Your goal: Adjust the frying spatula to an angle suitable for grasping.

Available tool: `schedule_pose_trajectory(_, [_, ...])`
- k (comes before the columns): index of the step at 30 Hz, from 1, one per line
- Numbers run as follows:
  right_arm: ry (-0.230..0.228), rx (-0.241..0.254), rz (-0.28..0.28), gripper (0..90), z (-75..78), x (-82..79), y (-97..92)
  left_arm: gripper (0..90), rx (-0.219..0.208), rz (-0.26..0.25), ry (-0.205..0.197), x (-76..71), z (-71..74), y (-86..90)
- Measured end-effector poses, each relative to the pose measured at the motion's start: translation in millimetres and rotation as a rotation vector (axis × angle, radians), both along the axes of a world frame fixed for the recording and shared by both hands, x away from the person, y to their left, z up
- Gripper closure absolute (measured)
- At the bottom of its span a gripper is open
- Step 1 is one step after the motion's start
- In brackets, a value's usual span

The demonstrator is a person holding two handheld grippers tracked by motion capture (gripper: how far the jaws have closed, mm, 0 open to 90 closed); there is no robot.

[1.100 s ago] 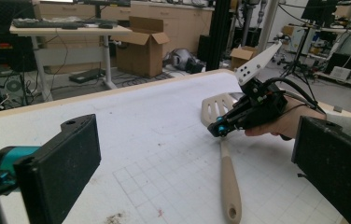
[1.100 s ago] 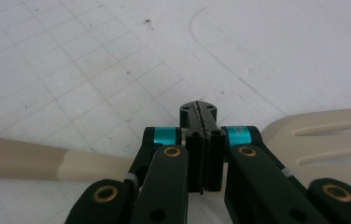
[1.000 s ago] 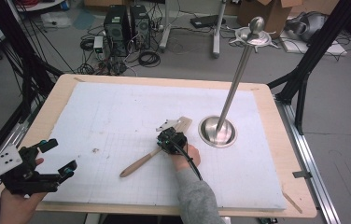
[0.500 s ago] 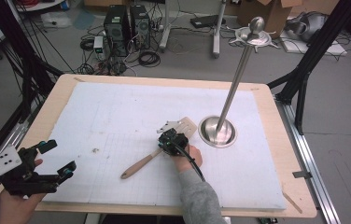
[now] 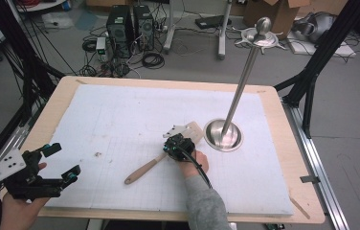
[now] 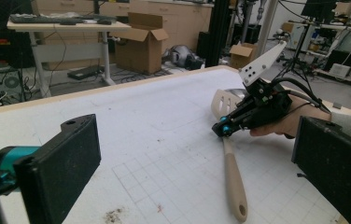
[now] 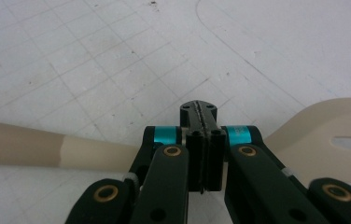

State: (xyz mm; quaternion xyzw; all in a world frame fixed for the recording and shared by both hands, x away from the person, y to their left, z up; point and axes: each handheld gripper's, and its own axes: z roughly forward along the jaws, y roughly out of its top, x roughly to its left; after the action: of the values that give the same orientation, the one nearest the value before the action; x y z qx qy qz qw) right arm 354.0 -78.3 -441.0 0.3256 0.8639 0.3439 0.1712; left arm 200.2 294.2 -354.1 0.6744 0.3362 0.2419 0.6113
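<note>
A workshop floor strewn with cables, computer towers and cardboard boxes lies beyond the wooden worktop (image 5: 283, 143), which carries a white gridded mat (image 5: 120, 115). Right of centre on the mat stands a steel pole stand (image 5: 223, 134) on its round base. Just left of that base lies the spatula (image 5: 154, 165) — pale slotted blade far, handle near-left. The right hand-held gripper (image 5: 168, 148) hangs over its neck, jaws pressed together with nothing between them. The left hand-held gripper (image 5: 61, 160) sits at the near-left edge — jaws wide apart.
</note>
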Motion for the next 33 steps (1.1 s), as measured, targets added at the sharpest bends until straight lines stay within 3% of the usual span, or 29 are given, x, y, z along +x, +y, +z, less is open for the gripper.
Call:
schedule_pose_trajectory(20, [-0.014,-0.01,-0.004,90.0,0.9,-6.9,-4.9,1.7,-0.008,-0.009,-0.002,3.4,1.0,-0.5])
schedule_pose_trajectory(33, [-0.004,0.012,-0.022,90.0,0.4,-16.4,-15.3,1.8,-0.017,-0.022,-0.012,6.9,3.9,-2.3])
